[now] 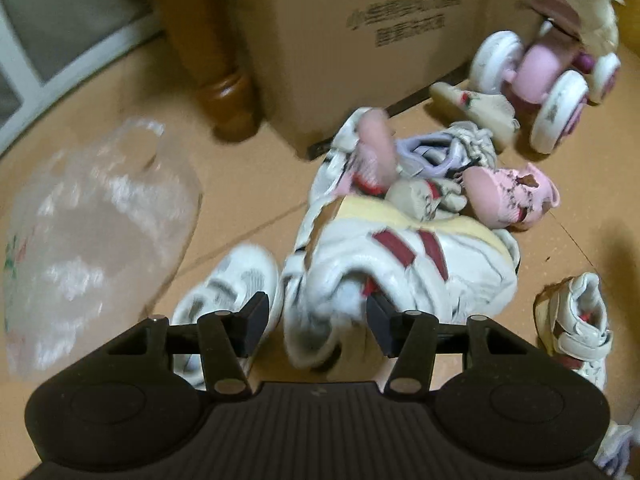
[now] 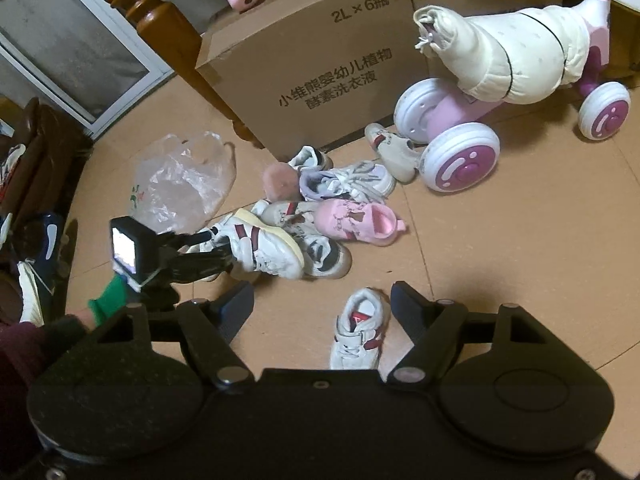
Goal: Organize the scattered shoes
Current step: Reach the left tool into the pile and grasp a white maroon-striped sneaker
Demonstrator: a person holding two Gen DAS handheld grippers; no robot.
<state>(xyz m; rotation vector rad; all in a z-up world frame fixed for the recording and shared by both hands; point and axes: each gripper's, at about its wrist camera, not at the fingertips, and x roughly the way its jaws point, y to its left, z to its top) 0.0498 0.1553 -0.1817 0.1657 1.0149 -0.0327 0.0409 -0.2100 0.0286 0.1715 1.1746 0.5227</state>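
Several small shoes lie heaped on the tan floor before a cardboard box. A white shoe with dark red stripes lies tilted on the heap. My left gripper straddles its heel end, jaws open; the right pad touches the shoe, and a slim gap shows at the left pad. A pink shoe and a lilac-laced one lie behind. My right gripper hangs open above a lone white-and-red shoe standing on the floor.
A crumpled clear plastic bag lies left of the heap. The cardboard box, a wooden furniture leg and a pink ride-on toy stand behind. More shoes, one dark blue, sit at the far left.
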